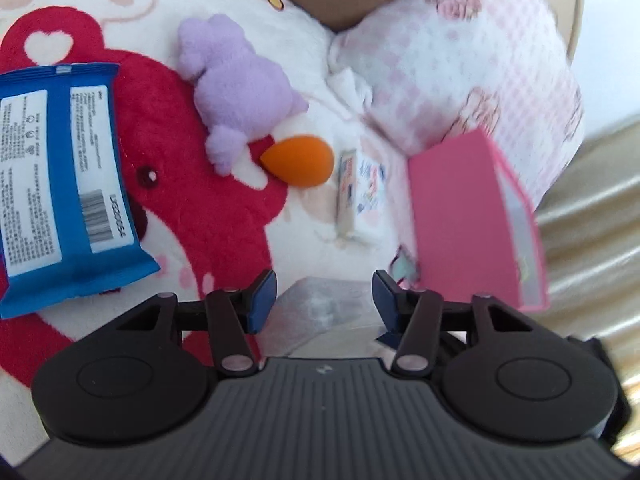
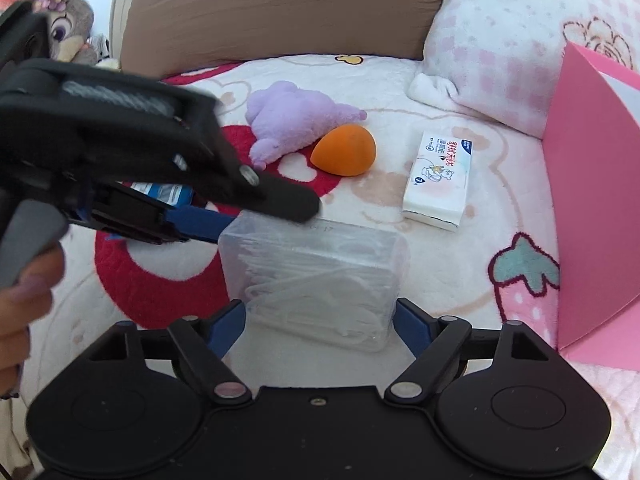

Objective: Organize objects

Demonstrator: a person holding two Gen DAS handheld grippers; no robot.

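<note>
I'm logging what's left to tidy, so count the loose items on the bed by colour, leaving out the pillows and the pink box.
Blue: 1, wipes packet
Purple: 1, plush toy
Orange: 1, makeup sponge
White: 1, tissue pack
Clear: 1, plastic box of white items
Total: 5

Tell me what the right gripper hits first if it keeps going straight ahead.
The clear plastic box. The right gripper is open, its fingers flanking the box's near end; whether the pads already touch it is unclear.

blue packet [image 1: 60, 184]: cut off left | pink box [image 2: 596, 208]: cut off right
</note>
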